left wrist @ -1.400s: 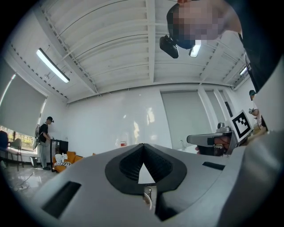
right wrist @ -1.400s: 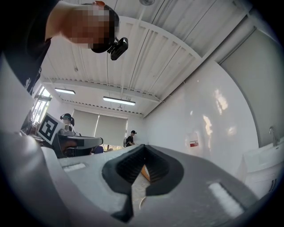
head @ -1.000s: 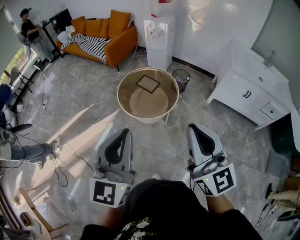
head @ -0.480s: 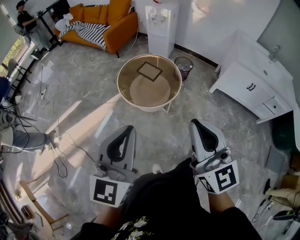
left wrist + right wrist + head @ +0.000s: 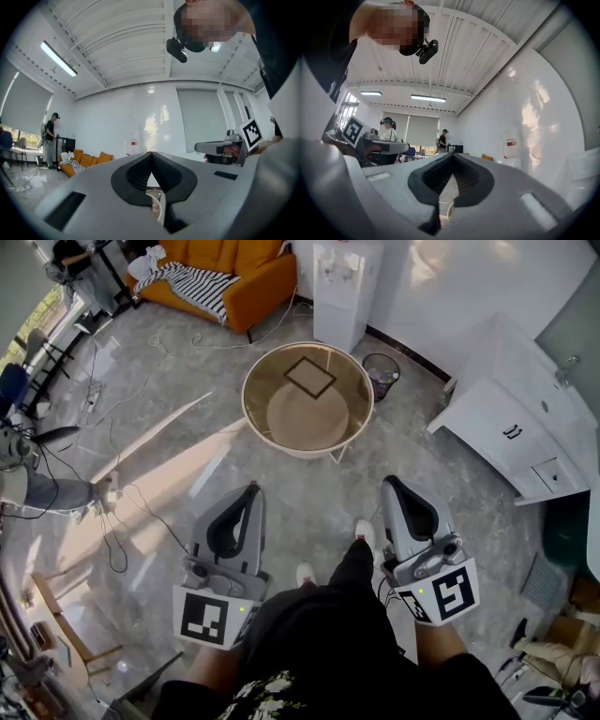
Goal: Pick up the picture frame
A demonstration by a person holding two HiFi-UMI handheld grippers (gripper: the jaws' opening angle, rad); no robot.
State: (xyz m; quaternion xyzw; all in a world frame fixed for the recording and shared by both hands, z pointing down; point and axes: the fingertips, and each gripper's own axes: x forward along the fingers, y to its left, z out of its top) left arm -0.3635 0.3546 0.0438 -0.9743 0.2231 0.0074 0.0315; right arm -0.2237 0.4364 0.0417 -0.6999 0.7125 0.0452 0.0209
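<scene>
A dark square picture frame [image 5: 310, 377] lies flat on the far part of a round glass-topped table [image 5: 255, 415] across the floor. My left gripper [image 5: 248, 490] and right gripper [image 5: 392, 484] are held close to my body, well short of the table, both pointing level toward it. The jaws of each meet at the tips and nothing is between them. In the left gripper view my left gripper [image 5: 150, 153] is shut, with the table rim just visible through the gap. My right gripper [image 5: 452, 156] in the right gripper view is likewise shut and empty.
An orange sofa [image 5: 247, 268] with a striped blanket stands at the back left, a white water dispenser [image 5: 343, 289] behind the table, a small bin [image 5: 381, 367] beside it. A white cabinet [image 5: 525, 418] fills the right. Cables [image 5: 122, 512] trail over the floor on the left.
The view has advanced toward the table, which now sits slightly higher and larger in the frame. Both grippers sank a little and stayed shut.
</scene>
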